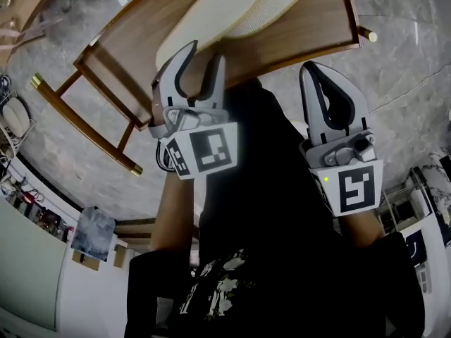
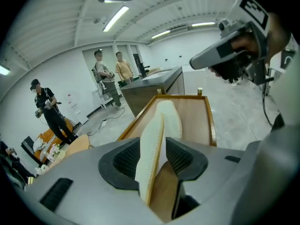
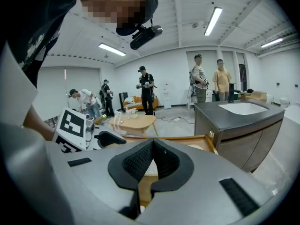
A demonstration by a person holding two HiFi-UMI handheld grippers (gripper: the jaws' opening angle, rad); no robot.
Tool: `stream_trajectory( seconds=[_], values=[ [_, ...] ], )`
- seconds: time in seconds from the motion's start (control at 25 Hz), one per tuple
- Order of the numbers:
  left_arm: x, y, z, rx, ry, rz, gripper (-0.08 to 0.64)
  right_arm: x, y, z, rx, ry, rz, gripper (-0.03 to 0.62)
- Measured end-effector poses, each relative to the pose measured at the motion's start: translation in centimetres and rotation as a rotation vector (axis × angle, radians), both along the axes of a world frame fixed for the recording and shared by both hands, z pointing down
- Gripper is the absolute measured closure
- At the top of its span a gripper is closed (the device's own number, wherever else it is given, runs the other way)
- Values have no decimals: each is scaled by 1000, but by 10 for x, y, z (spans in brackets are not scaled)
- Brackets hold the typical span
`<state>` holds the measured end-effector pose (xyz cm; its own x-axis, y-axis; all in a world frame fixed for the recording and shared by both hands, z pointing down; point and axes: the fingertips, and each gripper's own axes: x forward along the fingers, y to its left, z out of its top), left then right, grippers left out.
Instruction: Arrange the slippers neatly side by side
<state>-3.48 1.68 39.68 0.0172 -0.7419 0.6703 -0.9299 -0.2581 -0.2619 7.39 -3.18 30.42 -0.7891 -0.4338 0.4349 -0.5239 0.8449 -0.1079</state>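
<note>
Two cream slippers lie on a wooden tray-topped table [image 1: 137, 72]. The nearer, smooth slipper [image 1: 208, 20] points its heel end at me; the other slipper [image 1: 285, 2], with a textured surface, lies beyond it to the right. My left gripper [image 1: 203, 60] straddles the near slipper's heel. In the left gripper view the slipper [image 2: 152, 146] rises on edge between the spread pads, with wood showing beside the right pad, so the left gripper [image 2: 154, 161] is open. My right gripper [image 1: 321, 76] hangs shut and holds nothing, just off the table's near edge; the right gripper [image 3: 152, 165] view shows the pads together.
A grey stone-tile floor [image 1: 409, 62] surrounds the table. A dark counter with a sink [image 3: 239, 114] stands to the right and a low round wooden table [image 3: 133, 122] further off. Several people stand in the background. Shelving and clutter [image 1: 17, 122] line the left wall.
</note>
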Motion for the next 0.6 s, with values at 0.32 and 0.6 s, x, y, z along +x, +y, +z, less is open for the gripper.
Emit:
stream_trajectory(
  seconds=[0.32, 0.6],
  values=[
    [-7, 4, 37, -127, -57, 18, 391, -1, -2, 9, -38, -1, 17, 594],
    [-23, 10, 37, -131, -89, -37, 502, -6, 1, 8, -36, -9, 22, 594]
  ],
)
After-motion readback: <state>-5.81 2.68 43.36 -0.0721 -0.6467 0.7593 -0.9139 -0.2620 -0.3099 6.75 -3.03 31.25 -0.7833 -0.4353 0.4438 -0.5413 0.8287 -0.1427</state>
